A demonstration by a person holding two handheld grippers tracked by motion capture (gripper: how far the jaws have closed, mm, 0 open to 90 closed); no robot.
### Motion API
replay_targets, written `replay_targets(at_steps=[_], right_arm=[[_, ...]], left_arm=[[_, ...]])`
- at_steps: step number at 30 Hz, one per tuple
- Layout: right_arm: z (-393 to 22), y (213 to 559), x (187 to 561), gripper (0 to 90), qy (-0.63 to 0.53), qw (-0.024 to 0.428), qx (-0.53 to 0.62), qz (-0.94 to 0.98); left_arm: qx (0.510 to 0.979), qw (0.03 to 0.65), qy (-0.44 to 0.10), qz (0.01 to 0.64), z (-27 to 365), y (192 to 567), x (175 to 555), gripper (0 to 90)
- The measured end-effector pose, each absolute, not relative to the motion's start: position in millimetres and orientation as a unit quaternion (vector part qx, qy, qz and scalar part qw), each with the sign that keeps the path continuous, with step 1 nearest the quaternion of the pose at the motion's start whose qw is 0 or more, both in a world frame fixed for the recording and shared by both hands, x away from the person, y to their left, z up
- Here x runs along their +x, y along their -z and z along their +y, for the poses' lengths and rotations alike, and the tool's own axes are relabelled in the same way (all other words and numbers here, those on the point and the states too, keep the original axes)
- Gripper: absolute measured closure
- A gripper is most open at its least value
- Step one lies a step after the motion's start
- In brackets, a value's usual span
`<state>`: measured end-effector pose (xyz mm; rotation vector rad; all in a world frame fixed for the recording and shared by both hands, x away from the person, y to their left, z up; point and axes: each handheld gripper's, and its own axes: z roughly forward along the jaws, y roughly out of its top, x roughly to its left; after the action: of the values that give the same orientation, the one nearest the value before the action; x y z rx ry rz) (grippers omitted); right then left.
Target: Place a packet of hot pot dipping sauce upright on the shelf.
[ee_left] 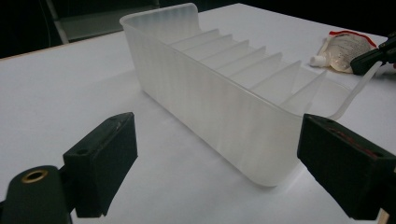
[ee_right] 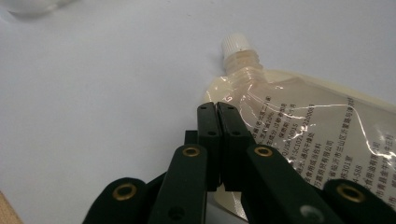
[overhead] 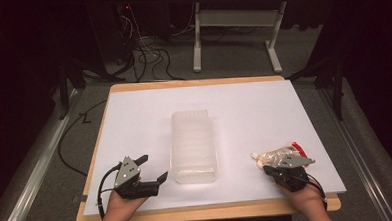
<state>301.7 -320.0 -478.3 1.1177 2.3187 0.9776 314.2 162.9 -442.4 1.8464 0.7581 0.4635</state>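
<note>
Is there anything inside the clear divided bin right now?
No. In the left gripper view, the slots of the clear divided bin are bare between the dividers.

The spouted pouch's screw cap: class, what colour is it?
White; the small ribbed screw cap tops the clear spouted pouch, clearest in the right gripper view.

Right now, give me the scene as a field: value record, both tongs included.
surface: white board on a wooden table
container: translucent plastic bin with ribbed dividers, mid-board, looks empty
pouch: clear spouted pouch, white cap, printed text, lying flat at the board's right near edge
left tongs: left tongs open, holding nothing, just left of the bin's near end
right tongs: right tongs with jaws together at the pouch's shoulder below the spout; cannot tell if film is pinched
background: cables and a table frame on the floor beyond
</note>
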Motion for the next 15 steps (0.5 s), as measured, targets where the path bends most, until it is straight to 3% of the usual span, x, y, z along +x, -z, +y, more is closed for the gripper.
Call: replay_targets(at_steps=[15], right_arm=[[-331.0,440.9,291.3,90.0,-0.447,0.245,0.381,0.771]], left_arm=[[0.766,0.527,-0.199,0.308,164.1,440.4,312.5,12.9]])
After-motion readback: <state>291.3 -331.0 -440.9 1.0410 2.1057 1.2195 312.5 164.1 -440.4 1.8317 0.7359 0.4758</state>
